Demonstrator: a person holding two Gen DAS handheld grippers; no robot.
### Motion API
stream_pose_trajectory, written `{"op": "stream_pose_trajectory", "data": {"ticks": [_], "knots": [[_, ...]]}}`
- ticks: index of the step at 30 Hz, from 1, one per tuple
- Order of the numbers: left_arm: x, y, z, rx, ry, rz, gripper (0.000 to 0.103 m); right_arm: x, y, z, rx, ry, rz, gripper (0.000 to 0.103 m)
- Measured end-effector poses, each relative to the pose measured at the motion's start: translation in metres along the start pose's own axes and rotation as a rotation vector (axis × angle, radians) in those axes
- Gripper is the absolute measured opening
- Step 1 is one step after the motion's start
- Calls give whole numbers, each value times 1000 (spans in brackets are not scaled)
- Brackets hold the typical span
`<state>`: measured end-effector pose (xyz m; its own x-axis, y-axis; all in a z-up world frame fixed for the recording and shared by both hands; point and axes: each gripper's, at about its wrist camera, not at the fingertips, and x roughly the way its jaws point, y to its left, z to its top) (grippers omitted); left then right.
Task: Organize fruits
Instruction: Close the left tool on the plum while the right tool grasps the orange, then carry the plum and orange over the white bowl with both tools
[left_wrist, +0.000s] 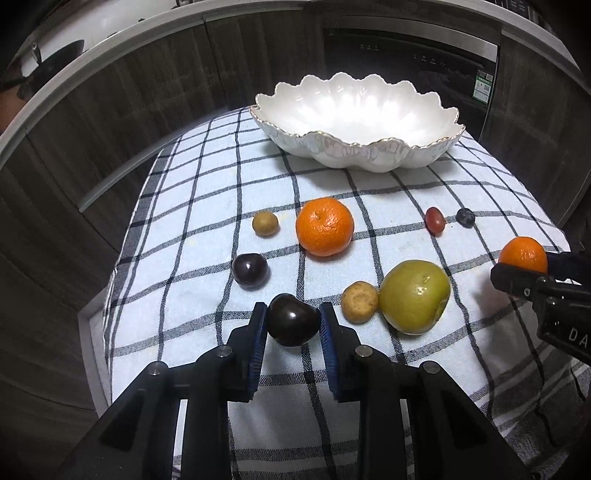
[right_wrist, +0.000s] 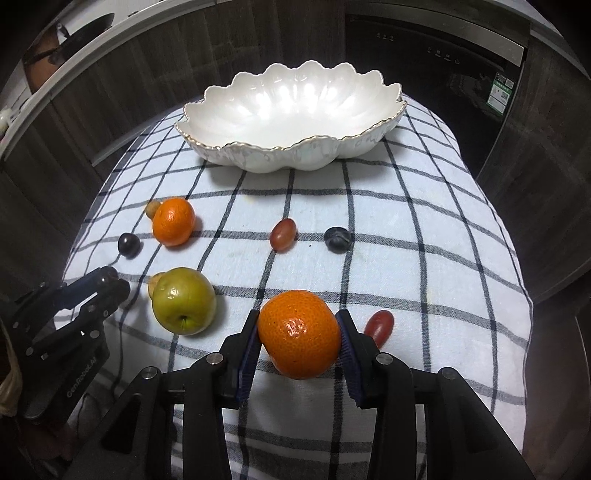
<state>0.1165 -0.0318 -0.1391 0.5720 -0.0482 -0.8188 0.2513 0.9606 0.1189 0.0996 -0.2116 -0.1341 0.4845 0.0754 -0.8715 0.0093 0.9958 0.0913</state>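
On the left side of the checked cloth (left_wrist: 207, 184) that covers the desk, a small tan fruit (left_wrist: 265, 223) lies near a dark plum (left_wrist: 249, 270), the two apart. Just in front of them the left tool (left_wrist: 293, 320) is clenched on a second dark plum (left_wrist: 291, 324), its blue pads pressed against both flanks of the fruit, low over the cloth.

Further right sits a loose mandarin (left_wrist: 324, 226), alone on its patch of cloth. Nearer, a brown, rough-skinned little fruit (left_wrist: 359, 301) rests right against a green apple (left_wrist: 414, 296).

Behind all this, at the far end of the desk, stands a white scalloped bowl (right_wrist: 295, 155) with a gilt rim, with no fruit in it.

Past the middle, a red grape (right_wrist: 283, 234) and a dark blueberry-like fruit (right_wrist: 337, 239) lie near each other, not touching. In front of them the right tool (right_wrist: 298, 334) grips a second mandarin (right_wrist: 298, 332), pads tight on either side. Whether that mandarin rests on the cloth or is off it, I cannot tell. Just beside its right finger, a long red grape (right_wrist: 379, 325) lies on the cloth.
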Motion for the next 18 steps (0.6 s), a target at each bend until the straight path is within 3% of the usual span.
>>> {"op": "stream_pose_trajectory", "data": {"ticks": [18], "knots": [[-35,12,24,-57,-62,-5,29,-35,5,25,-31,-107,15,41]]}}
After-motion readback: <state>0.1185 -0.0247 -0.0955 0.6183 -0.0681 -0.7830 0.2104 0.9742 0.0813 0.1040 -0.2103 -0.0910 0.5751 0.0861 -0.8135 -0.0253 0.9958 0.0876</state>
